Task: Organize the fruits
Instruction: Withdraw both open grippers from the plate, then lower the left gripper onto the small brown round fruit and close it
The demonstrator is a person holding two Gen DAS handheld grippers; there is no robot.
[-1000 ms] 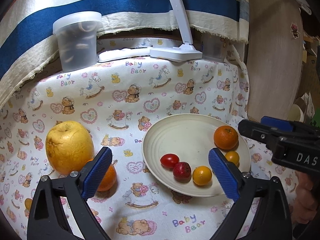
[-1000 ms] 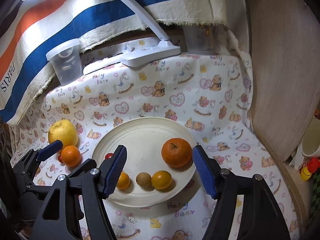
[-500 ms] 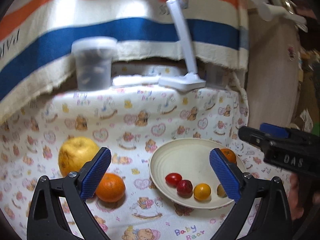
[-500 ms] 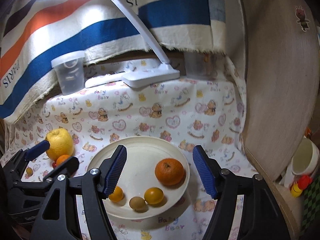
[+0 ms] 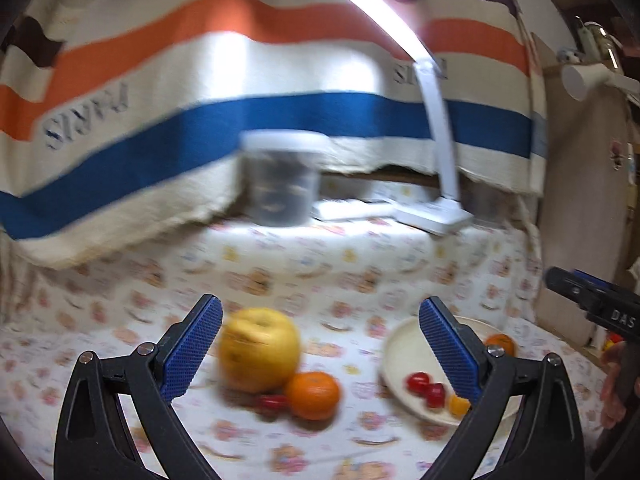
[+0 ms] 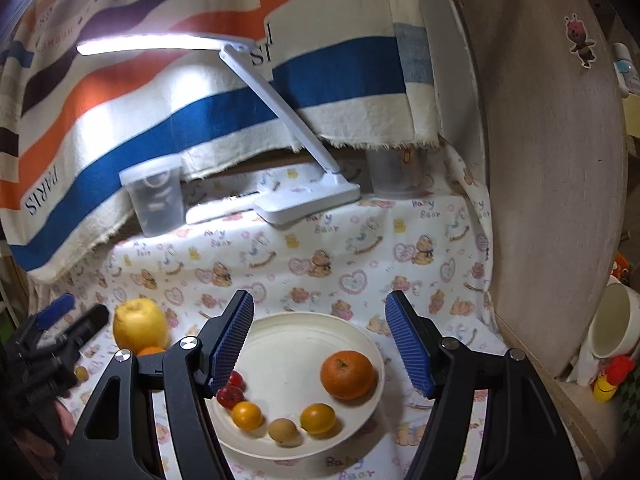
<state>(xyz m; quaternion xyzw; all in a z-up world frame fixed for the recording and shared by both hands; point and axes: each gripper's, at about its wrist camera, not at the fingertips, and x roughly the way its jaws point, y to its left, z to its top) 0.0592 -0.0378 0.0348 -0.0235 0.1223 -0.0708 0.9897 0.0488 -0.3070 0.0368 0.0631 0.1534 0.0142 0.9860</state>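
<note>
Task partly done, judging by how the fruit lies. The cream plate [image 6: 372, 354], lower centre of the right wrist view, carries a large orange [image 6: 346, 374], two small yellow-orange citrus [image 6: 318, 418], a brownish oval fruit [image 6: 283, 430] and two small red fruits [image 6: 231, 395] at its left edge. Left off the plate, on the printed cloth [image 6: 320, 248]: a big yellow apple-like fruit [image 5: 259, 349], a loose orange [image 5: 312, 395] touching its lower right side, and a small red fruit [image 5: 272, 401] tucked against both. A tiny yellowish one [image 6: 81, 373] sits at far left of the right wrist view. My reading: these strays are what remains to be moved.

Left gripper [image 5: 320, 350]: jaws spread wide, nothing between the pads; the yellow fruit shows in the gap but lies beyond it. Right gripper [image 6: 320, 344]: jaws apart, empty, above the plate's far rim.

Materials:
- Plate: smooth, matte, shallow, round, faint concentric rings.
- Pads: blue, ribbed rubber on black plastic arms.
- Citrus: dimpled skin, round. Yellow fruit: lumpy, dented at the stem.
- Cloth: soft cotton, bear-and-heart print, lightly wrinkled.
- Behind, upper frame: coarse striped fabric with frayed hem, a frosted lidded tub [image 6: 154, 200], a white hard-plastic desk lamp [image 6: 308, 200], lit.

Left wrist view is motion-blurred; fine detail there is unreliable.
</note>
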